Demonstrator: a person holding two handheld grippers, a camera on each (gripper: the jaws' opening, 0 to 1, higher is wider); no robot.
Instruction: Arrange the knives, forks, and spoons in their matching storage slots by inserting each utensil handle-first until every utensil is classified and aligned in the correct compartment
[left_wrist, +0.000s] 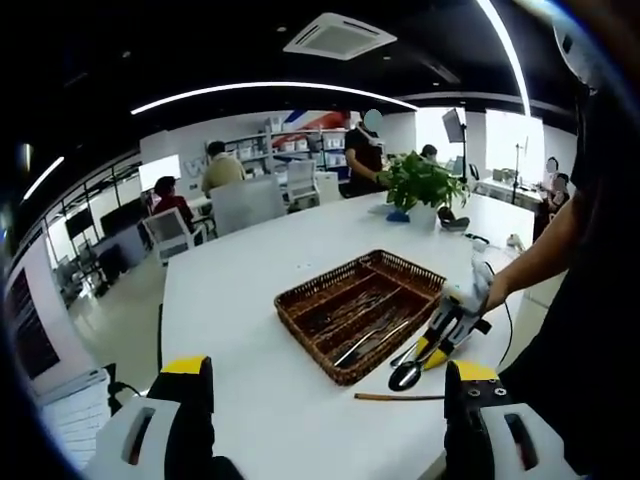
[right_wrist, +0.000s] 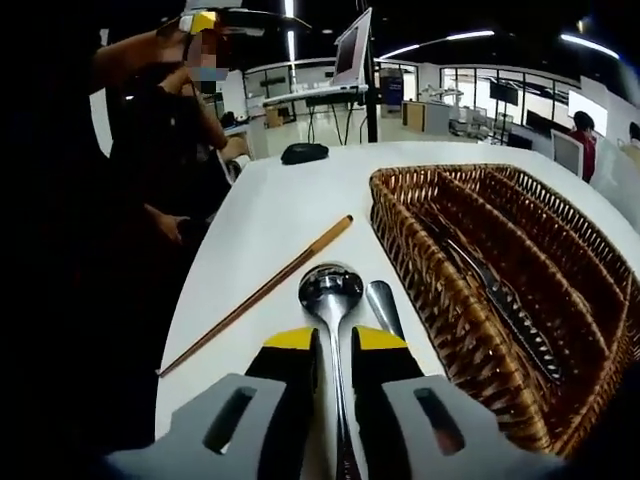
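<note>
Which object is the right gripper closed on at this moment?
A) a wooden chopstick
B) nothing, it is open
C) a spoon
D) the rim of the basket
C: in the right gripper view the fingers are closed on the handle of the spoon, while the chopstick lies free on the table beside the basket.

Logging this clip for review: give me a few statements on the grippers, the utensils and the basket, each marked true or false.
1. The right gripper has its fingers closed on a spoon. True.
2. The wicker basket holds no utensils. False: utensils lie in its compartments.
3. The left gripper is open and holds nothing. True.
4. A single chopstick stands upright in the basket. False: it lies flat on the white table beside the spoon.
</note>
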